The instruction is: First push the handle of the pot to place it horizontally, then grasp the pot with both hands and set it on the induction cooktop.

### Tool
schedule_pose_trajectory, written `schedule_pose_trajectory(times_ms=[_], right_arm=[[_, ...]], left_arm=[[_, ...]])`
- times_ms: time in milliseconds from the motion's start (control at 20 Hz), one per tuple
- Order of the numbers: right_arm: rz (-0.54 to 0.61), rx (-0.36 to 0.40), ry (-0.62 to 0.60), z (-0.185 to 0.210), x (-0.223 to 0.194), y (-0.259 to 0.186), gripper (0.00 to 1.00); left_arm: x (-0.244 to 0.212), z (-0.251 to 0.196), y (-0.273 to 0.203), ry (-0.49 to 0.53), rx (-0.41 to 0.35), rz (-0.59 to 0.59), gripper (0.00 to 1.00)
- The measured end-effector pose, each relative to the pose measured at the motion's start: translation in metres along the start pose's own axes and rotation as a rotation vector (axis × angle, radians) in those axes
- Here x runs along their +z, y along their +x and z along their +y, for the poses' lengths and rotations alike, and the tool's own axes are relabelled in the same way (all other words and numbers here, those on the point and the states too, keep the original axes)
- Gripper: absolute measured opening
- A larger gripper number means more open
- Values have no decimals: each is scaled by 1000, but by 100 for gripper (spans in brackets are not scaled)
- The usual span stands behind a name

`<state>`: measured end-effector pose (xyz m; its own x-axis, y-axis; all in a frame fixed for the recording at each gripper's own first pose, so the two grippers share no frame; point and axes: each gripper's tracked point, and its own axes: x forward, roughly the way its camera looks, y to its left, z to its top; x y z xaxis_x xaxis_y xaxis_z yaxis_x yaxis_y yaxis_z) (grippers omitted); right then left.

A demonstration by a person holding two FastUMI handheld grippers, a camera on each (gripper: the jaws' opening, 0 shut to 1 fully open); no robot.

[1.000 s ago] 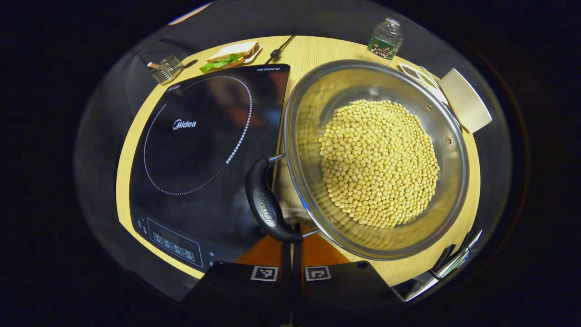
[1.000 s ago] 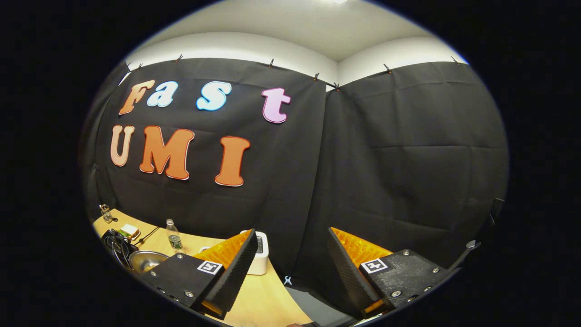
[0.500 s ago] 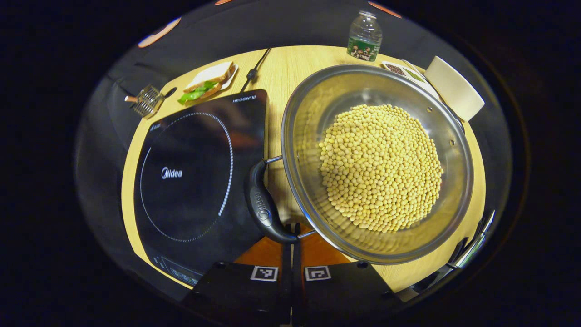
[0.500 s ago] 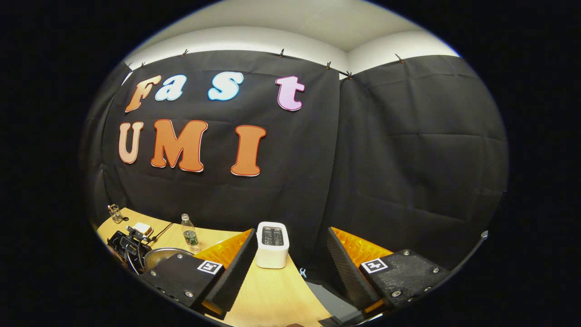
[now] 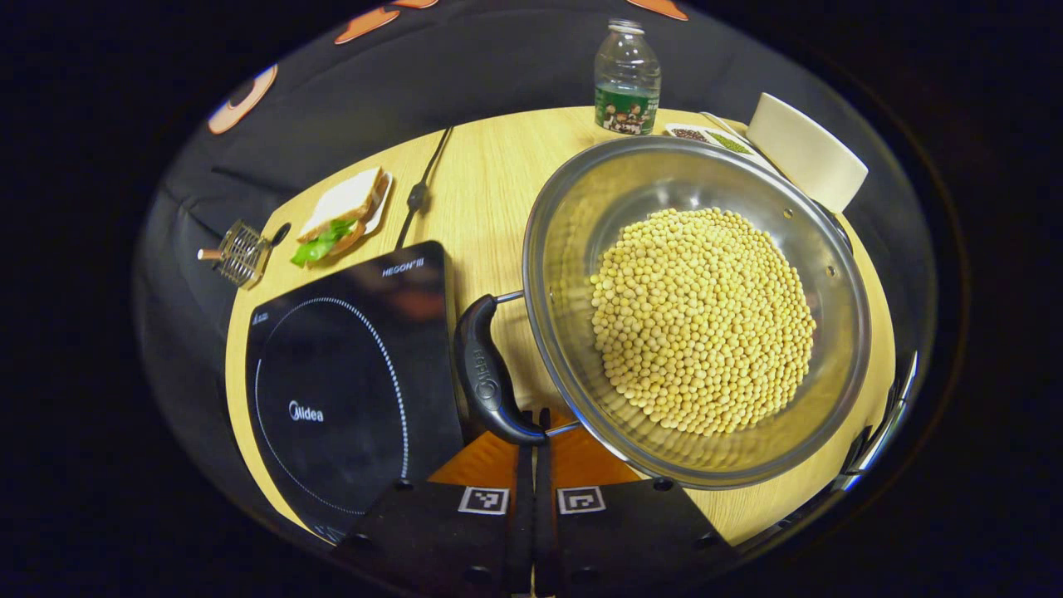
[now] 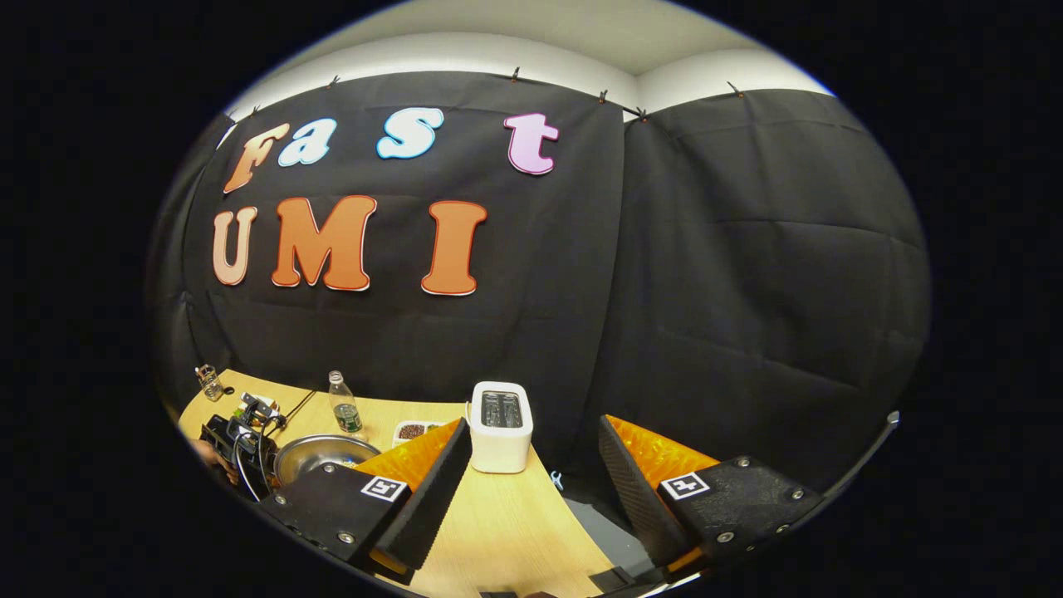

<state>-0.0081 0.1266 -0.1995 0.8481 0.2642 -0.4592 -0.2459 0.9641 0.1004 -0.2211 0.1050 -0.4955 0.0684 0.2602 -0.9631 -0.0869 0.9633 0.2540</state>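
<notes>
In the left gripper view, the pot [image 5: 698, 307] (with beans [image 5: 702, 320] in it) is set on the table [image 5: 490, 183] right of the induction cooktop [image 5: 349, 382]; a bottle [image 5: 627, 79] is placed behind it, a sandwich [image 5: 340, 216] behind the cooktop.

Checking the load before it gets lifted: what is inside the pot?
The pot holds a mound of small round yellow beans, probably soybeans, covering the middle of its floor. Bare steel wall shows around them. Whatever lies beneath the mound is hidden.
</notes>
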Motion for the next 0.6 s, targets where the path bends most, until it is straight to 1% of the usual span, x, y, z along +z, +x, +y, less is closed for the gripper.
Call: schedule_pose_trajectory(times_ms=[150,200,250,300,350,400,500,600], right_arm=[[28,0,10,1,-9,5,95],[37,5,9,4,-12,8,98],[45,9,6,6,-15,11,95],[56,16,3,9,-18,14,95],[64,26,2,14,-21,19,98],[74,39,3,19,-24,23,96],[93,71,7,33,-30,34,96],[116,109,7,50,-38,46,96]], left_arm=[[7,2,3,34,2,-25,8],[9,2,3,39,5,-33,8],[10,2,3,38,3,-40,8],[10,1,2,30,-9,-41,8],[11,-1,-2,17,-30,-53,8],[13,0,-6,3,-50,-61,8],[13,2,-16,-27,-91,-82,8],[11,10,-26,-59,-110,-104,14]])
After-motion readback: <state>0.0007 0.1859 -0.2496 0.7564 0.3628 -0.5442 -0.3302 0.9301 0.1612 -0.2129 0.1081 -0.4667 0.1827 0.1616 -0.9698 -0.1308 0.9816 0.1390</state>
